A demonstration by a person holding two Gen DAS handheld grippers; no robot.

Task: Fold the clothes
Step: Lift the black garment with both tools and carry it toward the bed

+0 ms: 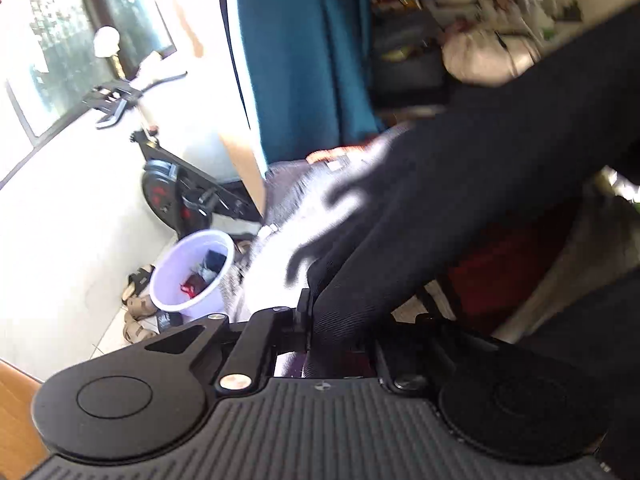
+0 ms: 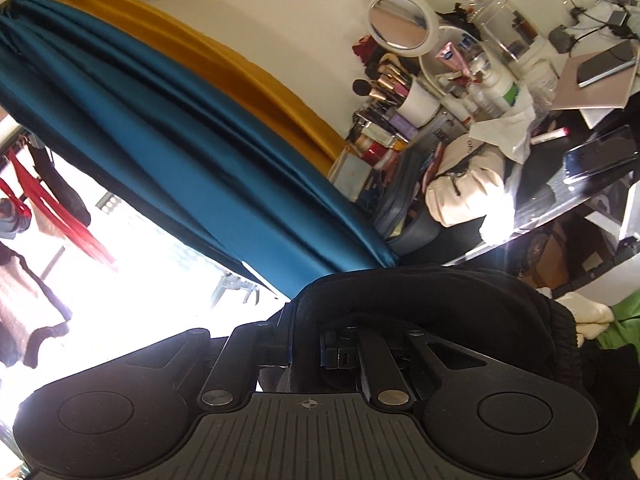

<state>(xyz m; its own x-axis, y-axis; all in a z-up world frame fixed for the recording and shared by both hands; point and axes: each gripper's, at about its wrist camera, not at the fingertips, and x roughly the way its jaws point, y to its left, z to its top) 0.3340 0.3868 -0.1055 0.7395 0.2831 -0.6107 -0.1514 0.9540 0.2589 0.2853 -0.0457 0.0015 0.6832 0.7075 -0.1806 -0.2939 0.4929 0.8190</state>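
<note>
A black garment (image 1: pixel 460 200) stretches from my left gripper (image 1: pixel 310 316) up to the right edge of the left wrist view. That gripper is shut on a fold of the cloth, and the fabric hides its right finger. Under the garment lies a grey-and-white blanket (image 1: pixel 296 204) with red cloth (image 1: pixel 508 264) beside it. In the right wrist view my right gripper (image 2: pixel 308 340) is raised and shut on the thick hem of the black garment (image 2: pixel 400 292), which drapes over the fingers and hangs off to the right.
A lilac bucket (image 1: pixel 188 264) with small clothes stands on the floor by an exercise bike (image 1: pixel 180 192) and sandals (image 1: pixel 136 300). A teal curtain (image 2: pixel 180 152) hangs ahead. A cluttered vanity table (image 2: pixel 460 92) with a round mirror (image 2: pixel 396 20) and a black desk (image 2: pixel 560 200) lie right.
</note>
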